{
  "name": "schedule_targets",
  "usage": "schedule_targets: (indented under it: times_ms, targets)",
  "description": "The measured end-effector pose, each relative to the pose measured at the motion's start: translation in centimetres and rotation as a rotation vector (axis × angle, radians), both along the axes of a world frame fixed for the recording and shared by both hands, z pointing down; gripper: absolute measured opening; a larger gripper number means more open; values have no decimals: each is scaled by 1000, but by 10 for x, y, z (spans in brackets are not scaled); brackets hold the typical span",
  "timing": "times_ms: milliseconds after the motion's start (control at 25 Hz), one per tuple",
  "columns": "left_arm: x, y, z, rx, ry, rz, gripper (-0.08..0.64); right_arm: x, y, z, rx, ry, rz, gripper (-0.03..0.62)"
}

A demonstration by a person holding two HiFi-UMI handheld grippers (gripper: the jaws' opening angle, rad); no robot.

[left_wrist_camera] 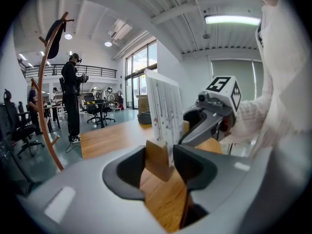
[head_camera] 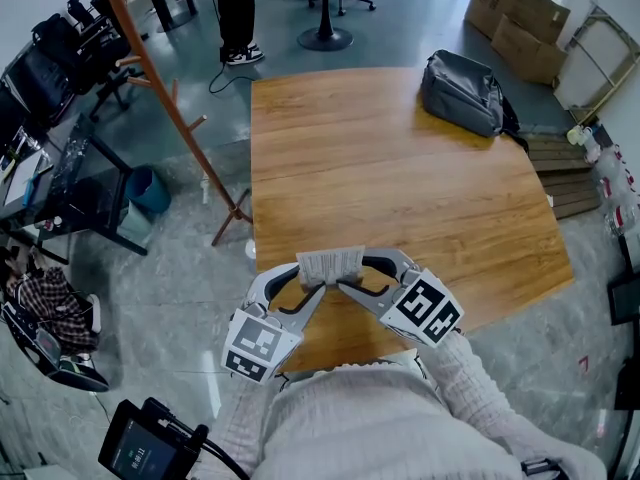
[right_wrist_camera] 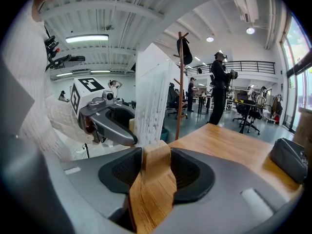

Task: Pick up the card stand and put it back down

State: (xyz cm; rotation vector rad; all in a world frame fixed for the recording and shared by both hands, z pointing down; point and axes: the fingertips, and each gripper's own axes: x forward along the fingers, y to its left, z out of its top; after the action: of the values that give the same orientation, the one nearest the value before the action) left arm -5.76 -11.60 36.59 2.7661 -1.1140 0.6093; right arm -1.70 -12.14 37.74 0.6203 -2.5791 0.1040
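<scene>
The card stand is a small wooden block [left_wrist_camera: 157, 159] with a printed white card [left_wrist_camera: 165, 115] standing upright in it. From the head view it appears as a pale card [head_camera: 330, 264] near the front edge of the wooden table [head_camera: 400, 188]. My left gripper [head_camera: 306, 276] holds one end of the block and my right gripper [head_camera: 354, 274] holds the other, so the two face each other. In the right gripper view the block [right_wrist_camera: 155, 156] sits tight between the jaws, under the card [right_wrist_camera: 151, 106]. I cannot tell if the block rests on the table.
A grey backpack [head_camera: 462, 93] lies on the table's far right corner. A wooden coat rack [head_camera: 150, 78] stands left of the table, with a blue bin [head_camera: 150, 190] near it. A person [head_camera: 235, 13] stands beyond the table, and cardboard boxes [head_camera: 515, 13] are stacked at the far right.
</scene>
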Motion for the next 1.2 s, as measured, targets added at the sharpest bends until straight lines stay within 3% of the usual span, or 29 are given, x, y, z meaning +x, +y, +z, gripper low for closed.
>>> schedule_targets:
  times_ms: [360,680,1000,1200]
  targets:
    - [0,4,8,-5,-23,18,183,0,4,9,-14,2,-7,187]
    - [-1,-5,47,-53,-12,-2,183,-2,-5,46,-48,-13,-25,187]
    - [-4,-14,87,-52,8,18,181,-4,-14,89,-111,-9,-20,184]
    - [-4,-17,125,-85,-55,29,181,-5,-17,123,-103,60,-42,181]
